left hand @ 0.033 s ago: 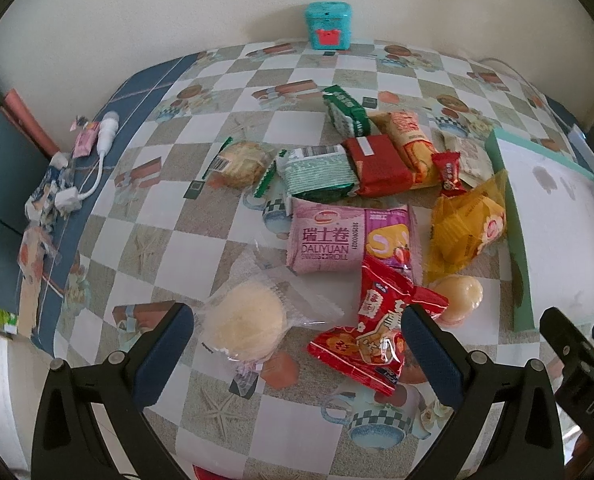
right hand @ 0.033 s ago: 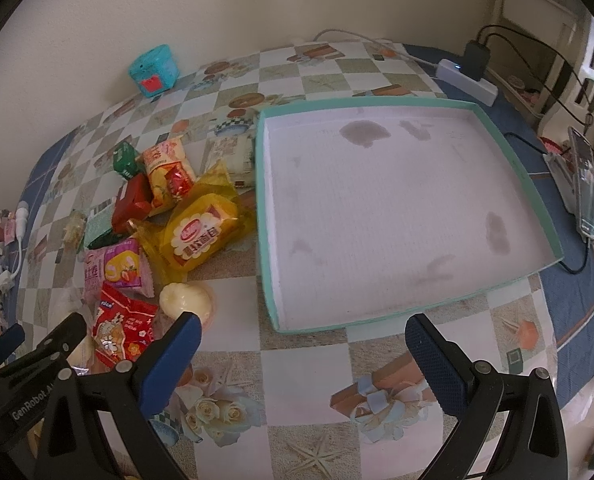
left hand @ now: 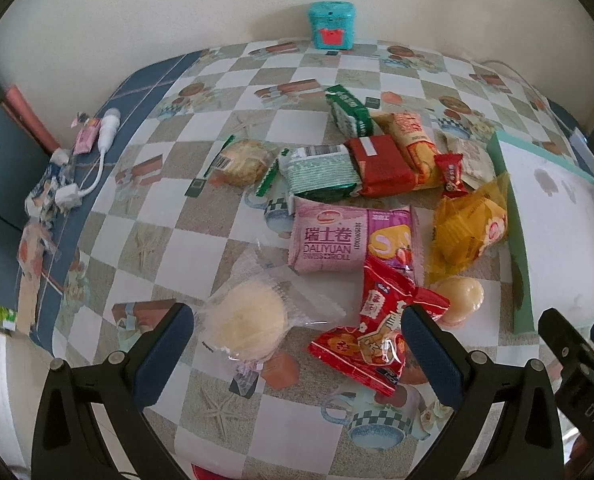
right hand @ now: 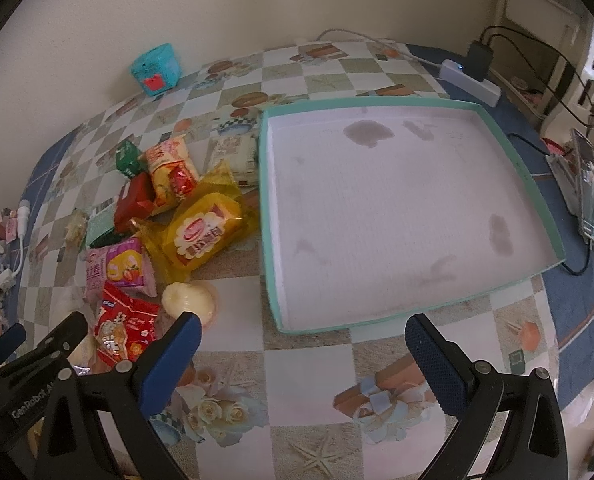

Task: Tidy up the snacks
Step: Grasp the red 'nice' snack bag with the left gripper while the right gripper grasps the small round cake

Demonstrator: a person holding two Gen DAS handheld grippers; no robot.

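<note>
Left gripper [left hand: 297, 348] with jaws wide apart above the snack pile [left hand: 377, 208] at the table [left hand: 145, 216] middle, right gripper [right hand: 303, 352] also empty and spread, only its view showing the whole teal tray [right hand: 537, 184] beside the snacks, bare inside, power strip [right hand: 471, 76] at the far edge.

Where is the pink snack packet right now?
The pink packet lies mid-table in the left view, between the green packet behind it and the red bag in front, with the yellow bag on its right.
</note>
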